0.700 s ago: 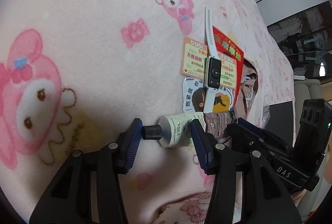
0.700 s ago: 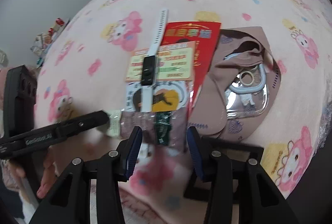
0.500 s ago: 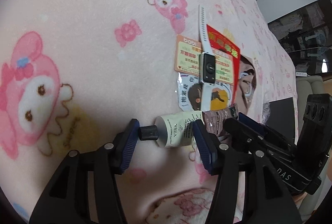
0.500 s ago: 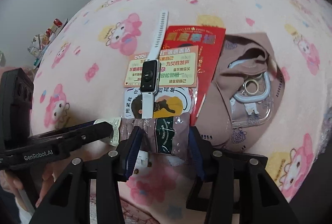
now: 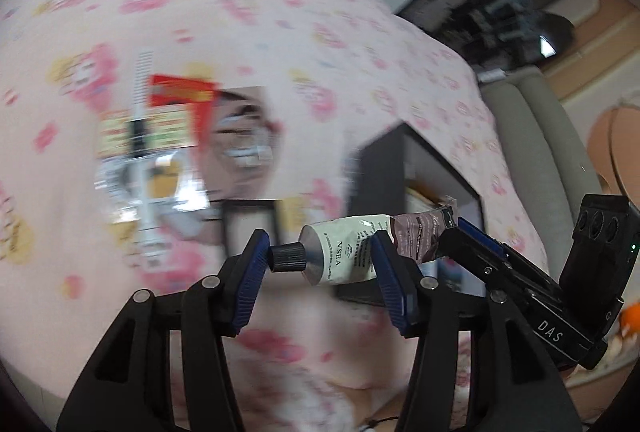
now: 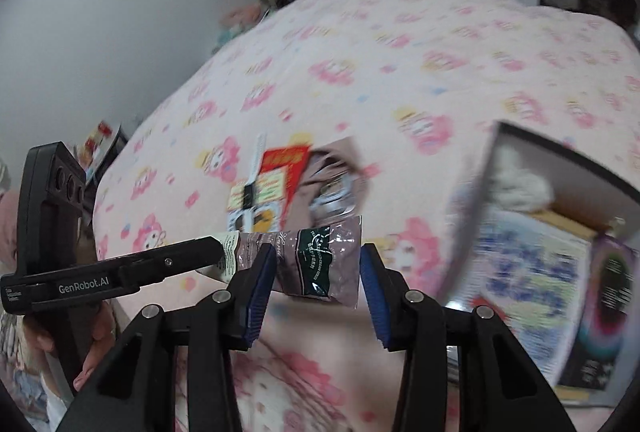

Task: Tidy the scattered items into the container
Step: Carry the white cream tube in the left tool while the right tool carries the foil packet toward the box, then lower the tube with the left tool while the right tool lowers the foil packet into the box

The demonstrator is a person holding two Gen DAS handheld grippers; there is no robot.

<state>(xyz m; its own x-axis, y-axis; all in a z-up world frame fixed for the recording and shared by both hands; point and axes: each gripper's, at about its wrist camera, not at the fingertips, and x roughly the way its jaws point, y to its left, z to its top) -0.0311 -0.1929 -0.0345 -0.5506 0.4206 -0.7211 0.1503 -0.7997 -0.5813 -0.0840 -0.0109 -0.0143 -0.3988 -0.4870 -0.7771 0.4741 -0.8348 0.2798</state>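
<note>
Between the blue-padded fingers of my left gripper [image 5: 318, 268] I hold a cream-white squeeze tube with a black screw cap [image 5: 344, 252]: one pad presses on the cap end, the other on the tube's body, and the tube hangs crosswise, clear of the bedding. My right gripper [image 6: 316, 274] is closed on a mauve plastic sachet with a dark green label [image 6: 320, 258], which it holds crosswise between its blue pads. The sachet sits right beside the tube's far end, and from the left view the two items meet end to end, with the right gripper's black fingers reaching in from the right. From the right view, my left gripper's black arm comes in from the left, with a hand [image 6: 86, 344] wrapped round its handle.

Below both lies a pink fleece blanket printed with cartoon rabbits [image 6: 400, 52]. Further out on it, badly blurred, are a white-strapped smartwatch [image 6: 250, 188] lying over some printed cards, a red envelope [image 6: 286, 162] and a brown fabric pouch [image 6: 336, 168] just beside them. To the right stands an open black-walled box [image 6: 560, 160], already holding colourful packets and something white.
</note>
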